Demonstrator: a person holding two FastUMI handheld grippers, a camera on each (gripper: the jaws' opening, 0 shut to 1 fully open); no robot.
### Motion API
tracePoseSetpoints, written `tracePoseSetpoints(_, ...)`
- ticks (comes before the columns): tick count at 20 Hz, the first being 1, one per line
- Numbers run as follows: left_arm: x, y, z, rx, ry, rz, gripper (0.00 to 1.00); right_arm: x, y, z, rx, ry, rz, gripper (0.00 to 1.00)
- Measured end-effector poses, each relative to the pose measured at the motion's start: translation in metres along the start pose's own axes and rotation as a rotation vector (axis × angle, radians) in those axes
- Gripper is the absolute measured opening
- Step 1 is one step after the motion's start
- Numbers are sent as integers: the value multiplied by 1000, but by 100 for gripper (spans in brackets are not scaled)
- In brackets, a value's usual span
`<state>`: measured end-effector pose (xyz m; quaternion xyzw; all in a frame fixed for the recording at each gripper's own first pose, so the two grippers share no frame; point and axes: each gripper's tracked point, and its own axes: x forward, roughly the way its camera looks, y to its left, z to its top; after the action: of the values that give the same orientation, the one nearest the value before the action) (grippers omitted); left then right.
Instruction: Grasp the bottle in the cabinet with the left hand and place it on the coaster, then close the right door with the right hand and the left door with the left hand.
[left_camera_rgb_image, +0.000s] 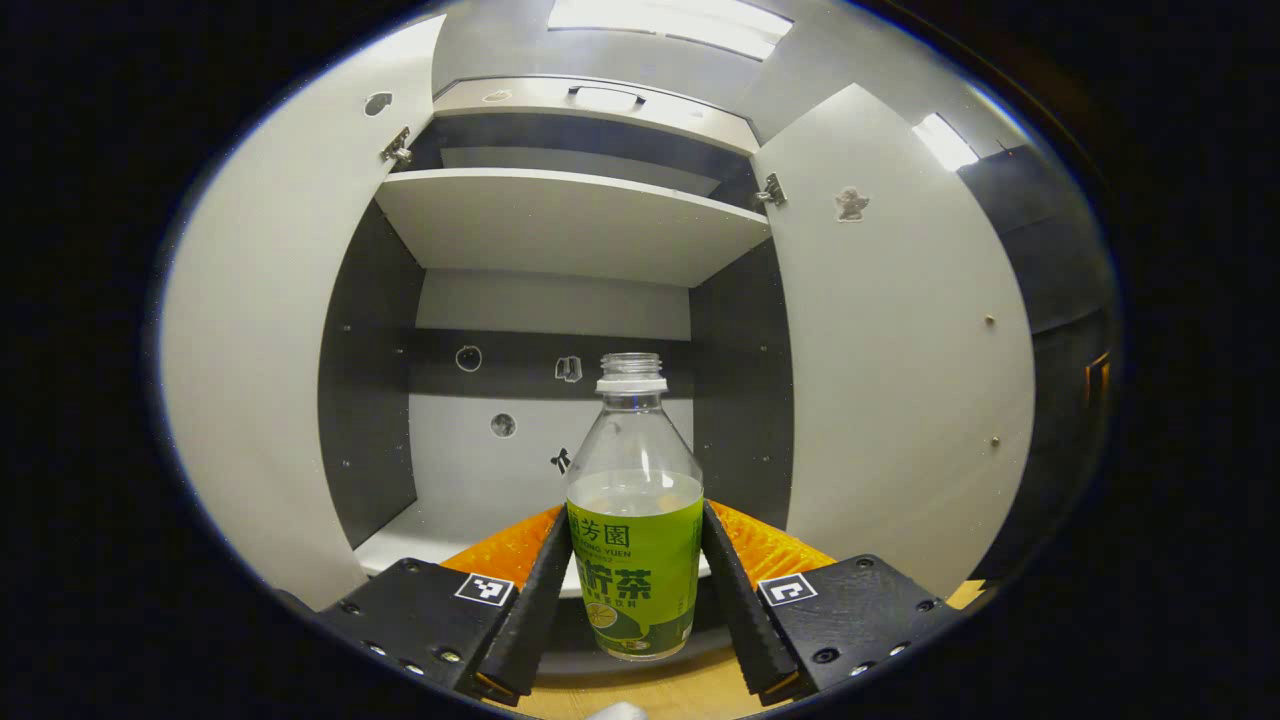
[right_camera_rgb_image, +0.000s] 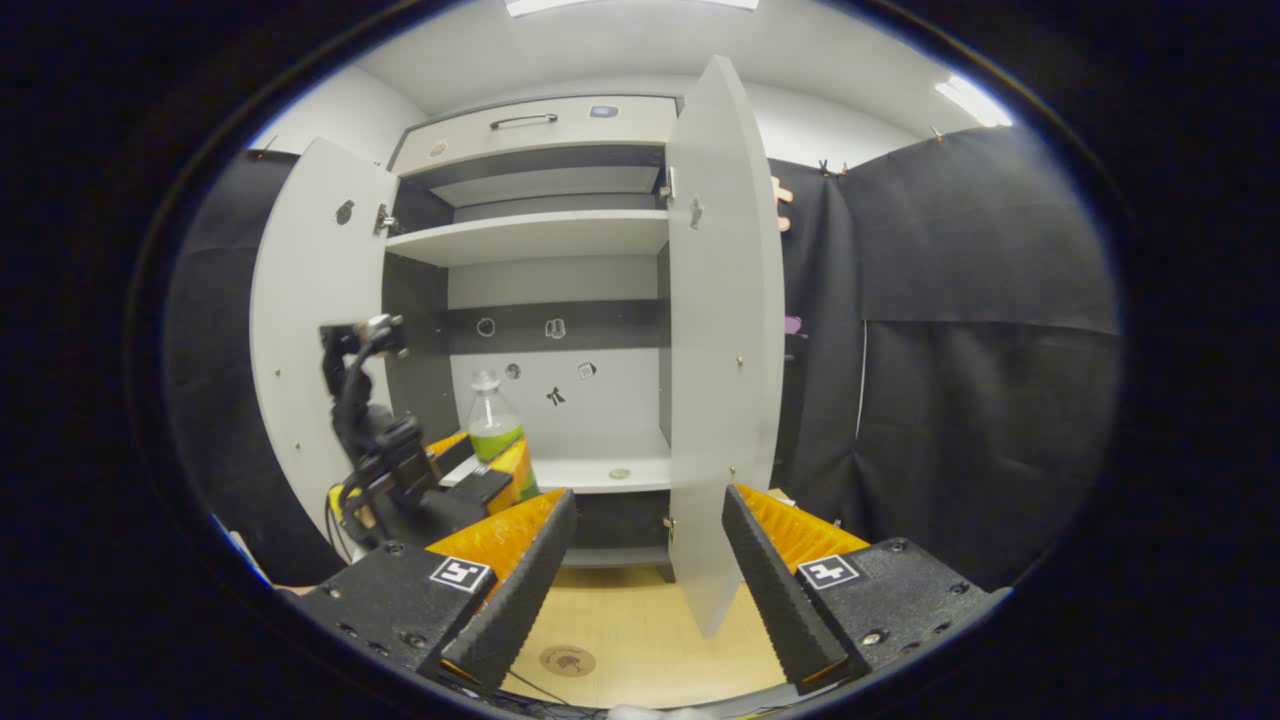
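Left gripper view, bottom centre: the left claw (left_camera_rgb_image: 637, 600) is seen closed on the bottle (left_camera_rgb_image: 636, 520), both fingers pressed against the label. The bottle is held upright, its long axis vertical, capless, just in front of the cabinet's lower shelf (left_camera_rgb_image: 420, 530). Whether its base rests on anything cannot be told.

Right gripper view, bottom: the right claw (right_camera_rgb_image: 645, 590) is shown wide open and empty above the table (right_camera_rgb_image: 640, 640). The coaster (right_camera_rgb_image: 567, 660) lies at lower centre, nearer the camera than the bottle, so a pull outward and downward is judged next. Beyond, the right door (right_camera_rgb_image: 722, 330) stands open edge-on; the left door (right_camera_rgb_image: 305, 330) is partly hidden by the left claw's rig.
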<state>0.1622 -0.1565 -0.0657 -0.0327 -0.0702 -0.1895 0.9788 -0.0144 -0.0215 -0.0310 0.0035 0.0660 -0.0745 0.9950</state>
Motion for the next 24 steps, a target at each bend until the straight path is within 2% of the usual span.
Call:
tracePoseSetpoints(3,-49,-21,-41,-1,33,-48,74,-5,-8,-11,9,14,-14,95)
tracePoseSetpoints(4,-63,-29,-54,3,33,-69,77,-6,-12,-14,9,18,-21,95)
tracePoseSetpoints(5,-75,-33,-65,12,36,-81,74,-7,-15,-18,7,27,-26,95)
tracePoseSetpoints(7,-92,-41,-97,22,69,-105,73,-9,-19,-26,1,46,-35,97)
tracePoseSetpoints(10,-112,-51,-142,-23,124,-131,74,-10,-23,-36,-12,74,-45,97)
tracePoseSetpoints(15,-128,-57,-187,-70,135,-130,74,-10,-27,-57,-49,142,-43,95)
tracePoseSetpoints(16,-130,-58,-195,-76,132,-132,77,-10,-29,-58,-54,143,-49,97)
tracePoseSetpoints(20,-128,-70,-230,-35,119,-170,73,-4,-27,-73,-63,188,-38,95)
tracePoseSetpoints(24,-129,-65,-273,-24,165,-150,76,-3,-25,-76,-84,206,-35,97)
